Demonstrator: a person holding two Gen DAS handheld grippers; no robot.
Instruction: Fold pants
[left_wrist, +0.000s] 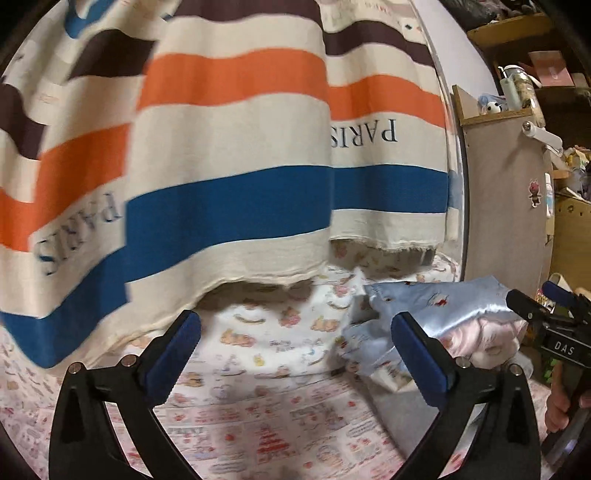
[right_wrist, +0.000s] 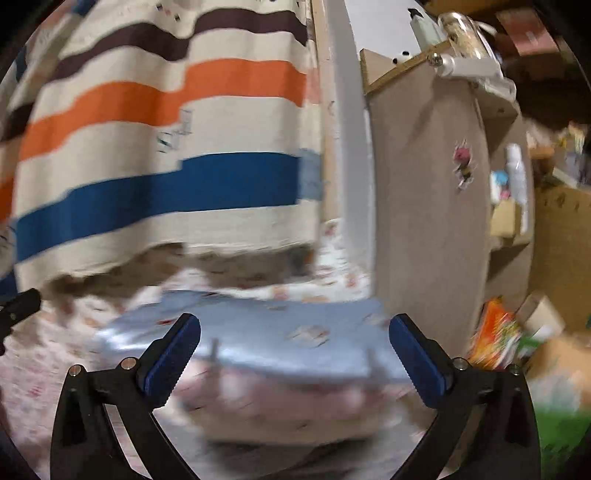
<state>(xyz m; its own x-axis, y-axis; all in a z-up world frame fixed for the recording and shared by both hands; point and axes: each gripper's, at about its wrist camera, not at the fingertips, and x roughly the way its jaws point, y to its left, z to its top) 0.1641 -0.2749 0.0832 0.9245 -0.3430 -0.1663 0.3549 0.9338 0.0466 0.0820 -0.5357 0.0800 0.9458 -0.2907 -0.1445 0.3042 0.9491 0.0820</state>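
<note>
Left wrist view: my left gripper stands wide apart, its two blue-padded fingers holding nothing, above a bed sheet printed with pink cartoon figures. One pair of pants, pale blue satin with small prints and a pink inner side, lies bunched on the sheet to the right of the gripper, just behind its right finger. My right gripper enters at the right edge, close to the pants.

Right wrist view: my right gripper is likewise spread wide and grips nothing; the pants lie between and just beyond its two fingers, blurred, in a flat-looking bundle, blue layer over pink. Whether the pads touch the cloth I cannot tell.

Background, both views: one hanging curtain with three coloured stripes (brown, orange, blue) and the word PARIS printed twice; one wooden shelf unit to the right, bearing one small sticker.
</note>
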